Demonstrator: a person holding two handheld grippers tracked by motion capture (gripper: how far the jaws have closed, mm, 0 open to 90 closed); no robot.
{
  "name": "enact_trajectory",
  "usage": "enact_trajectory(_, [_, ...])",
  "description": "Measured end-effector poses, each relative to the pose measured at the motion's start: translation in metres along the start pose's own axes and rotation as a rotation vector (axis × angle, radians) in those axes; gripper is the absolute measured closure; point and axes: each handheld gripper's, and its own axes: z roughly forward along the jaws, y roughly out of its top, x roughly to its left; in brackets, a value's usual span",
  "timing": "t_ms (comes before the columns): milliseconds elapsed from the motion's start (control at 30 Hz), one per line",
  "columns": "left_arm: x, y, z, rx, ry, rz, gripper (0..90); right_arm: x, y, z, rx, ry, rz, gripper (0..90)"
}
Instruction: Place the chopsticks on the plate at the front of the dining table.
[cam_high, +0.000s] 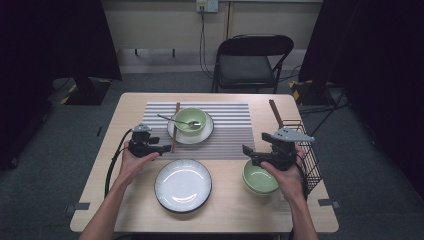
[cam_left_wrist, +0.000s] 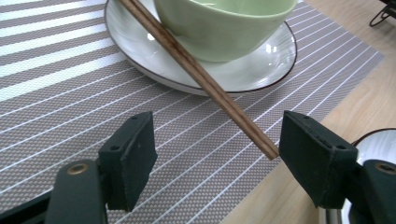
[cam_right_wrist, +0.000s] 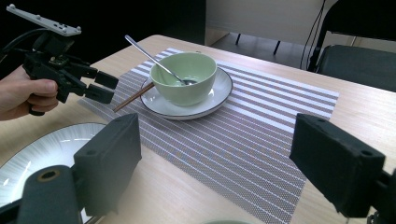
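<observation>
A pair of brown chopsticks (cam_high: 174, 127) lies on the striped placemat (cam_high: 230, 125), resting against the rim of a white saucer (cam_high: 207, 132). The saucer holds a green bowl (cam_high: 190, 119) with a metal spoon (cam_high: 172, 119) in it. My left gripper (cam_high: 166, 148) is at the near end of the chopsticks. In the left gripper view the jaws of the left gripper (cam_left_wrist: 217, 135) stand wide apart with the chopsticks' (cam_left_wrist: 205, 79) tip between them, close by the right jaw and not pinched. My right gripper (cam_high: 250, 155) hovers open over the table's right side; the right gripper (cam_right_wrist: 217, 140) has nothing between its jaws.
A large white plate (cam_high: 183, 186) sits at the front centre. A second green bowl (cam_high: 260, 179) sits under my right hand. A black wire basket (cam_high: 307, 155) stands at the right edge with another pair of chopsticks (cam_high: 276, 114) leaning on it. A folding chair (cam_high: 252, 60) stands beyond the table.
</observation>
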Motion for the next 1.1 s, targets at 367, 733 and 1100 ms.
enact_trajectory(367, [-0.007, 0.0, 0.009, 0.01, -0.007, -0.002, 26.1, 0.0, 0.0, 0.002, -0.001, 0.004, -0.003, 15.7])
enact_trajectory(733, [-0.009, -0.002, 0.018, 0.036, 0.007, 0.006, 25.8, -0.002, 0.0, -0.001, -0.002, -0.002, 0.004, 15.7])
enact_trajectory(1100, [-0.003, -0.001, 0.008, 0.018, 0.014, -0.004, 27.1, -0.002, 0.0, -0.001, -0.007, 0.0, 0.002, 15.7])
